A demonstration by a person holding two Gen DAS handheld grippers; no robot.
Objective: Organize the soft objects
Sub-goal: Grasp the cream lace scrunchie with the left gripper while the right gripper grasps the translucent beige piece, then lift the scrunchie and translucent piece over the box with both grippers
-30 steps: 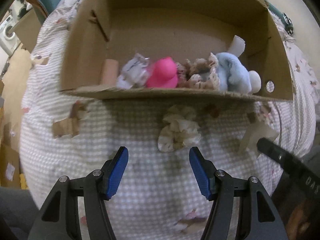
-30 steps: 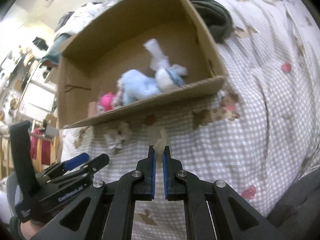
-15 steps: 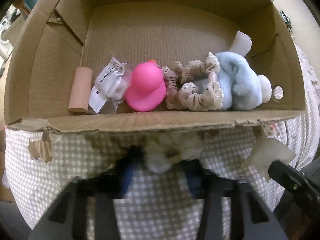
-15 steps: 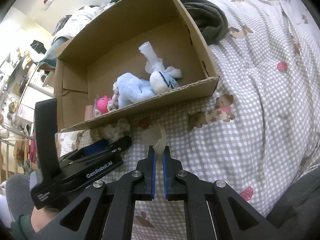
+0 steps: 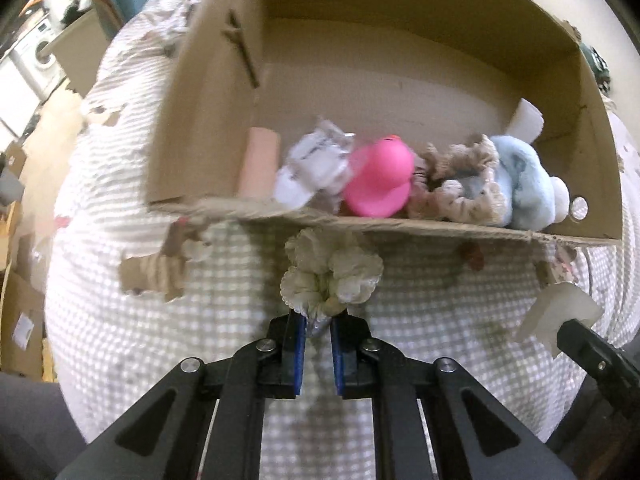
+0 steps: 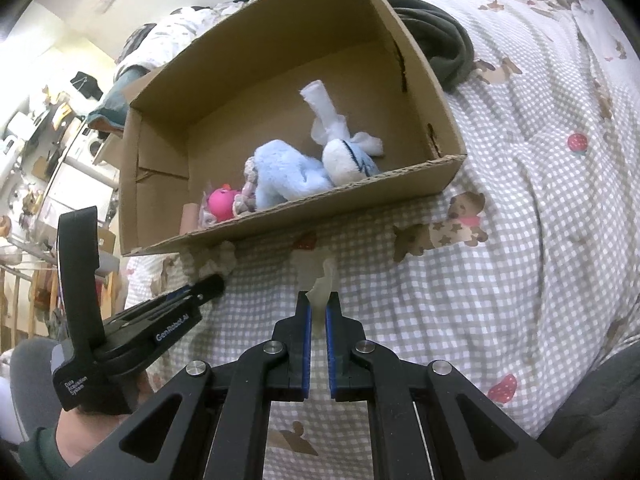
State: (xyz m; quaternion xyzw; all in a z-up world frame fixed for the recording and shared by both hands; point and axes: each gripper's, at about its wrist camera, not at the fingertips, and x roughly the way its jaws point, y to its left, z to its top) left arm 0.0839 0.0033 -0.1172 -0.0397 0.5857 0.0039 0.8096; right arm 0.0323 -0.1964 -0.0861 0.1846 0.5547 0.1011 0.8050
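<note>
Before the box (image 5: 400, 226), left gripper (image 5: 318, 334) clamps cream scrunchie (image 5: 330, 276), its ruffles fanning boxward

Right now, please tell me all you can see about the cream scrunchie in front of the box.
The cream scrunchie is a ruffled ring of soft, slightly shiny fabric, bunched into folds. It sits on the checked bedcover just before the cardboard box front wall. The left gripper is shut on its near edge, pinching the fabric.
</note>
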